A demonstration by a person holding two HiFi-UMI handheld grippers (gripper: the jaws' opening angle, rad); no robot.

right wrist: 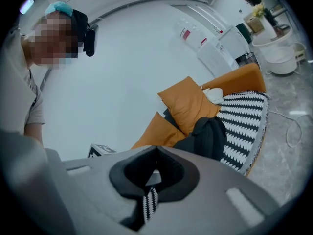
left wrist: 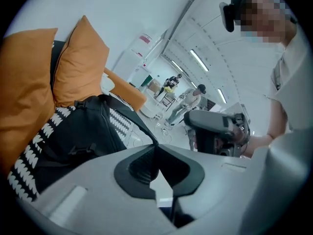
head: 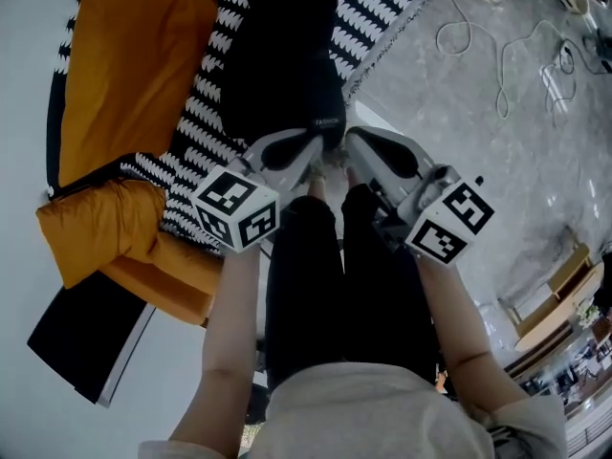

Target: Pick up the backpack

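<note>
My left claw [left wrist: 155,146], shut on the backpack [left wrist: 73,131] by its strap [left wrist: 135,121], centre frame.
The right claw [right wrist: 156,148] is closed, apparently empty; the thin strap may slip free under the load.

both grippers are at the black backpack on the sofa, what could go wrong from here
1. The left gripper pinches only a thin strap at its very tips; it could slip out once the backpack hangs from it.
2. The right gripper is shut with no strap visible in it, so the backpack might lift lopsided and swing.
3. The orange cushion right behind the backpack might topple.
</note>
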